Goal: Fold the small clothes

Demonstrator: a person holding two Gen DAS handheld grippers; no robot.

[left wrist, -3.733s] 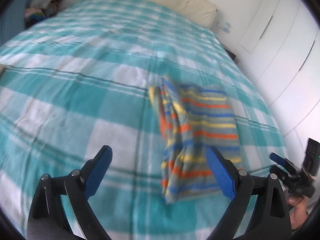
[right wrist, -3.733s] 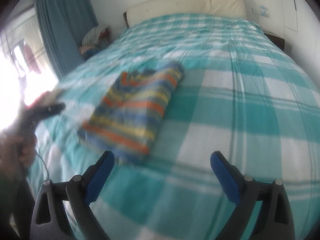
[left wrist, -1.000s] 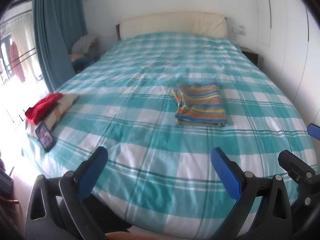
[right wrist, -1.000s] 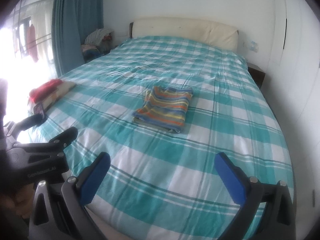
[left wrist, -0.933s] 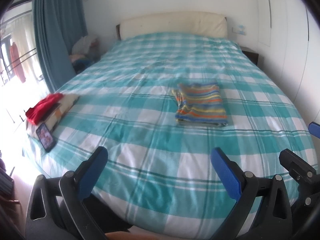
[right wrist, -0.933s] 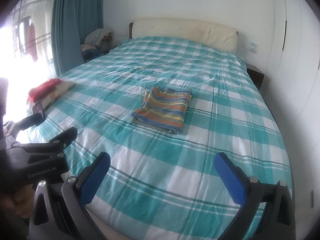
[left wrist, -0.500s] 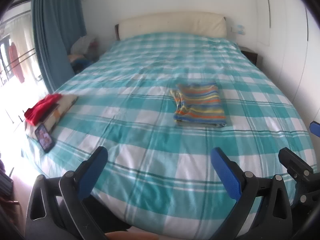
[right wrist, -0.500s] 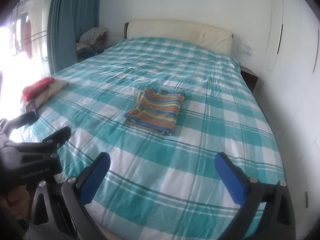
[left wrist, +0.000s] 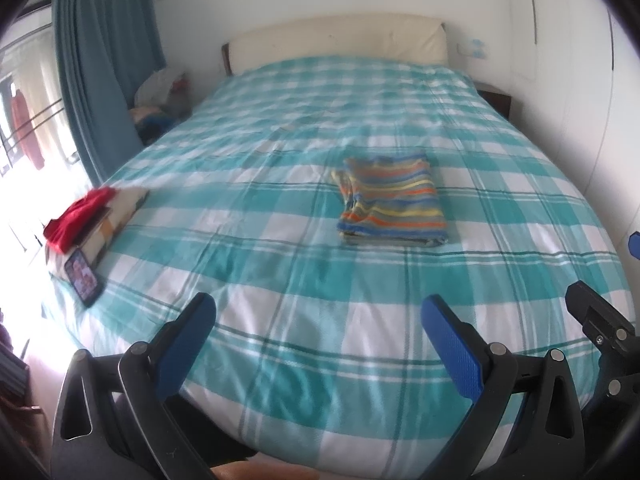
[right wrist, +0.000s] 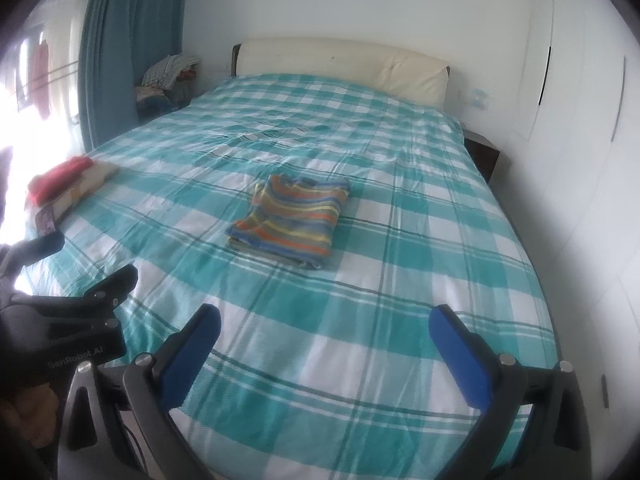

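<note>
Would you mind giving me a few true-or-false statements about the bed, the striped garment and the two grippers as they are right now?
1. The striped garment lies folded on the bed. True.
2. The left gripper is shut on the garment. False: it is open and holds nothing.
3. The right gripper is open. True.
4. A phone lies on top of the garment. False: it lies near the bed's left edge.
5. A red cloth tops the pile beside the phone. True.
</note>
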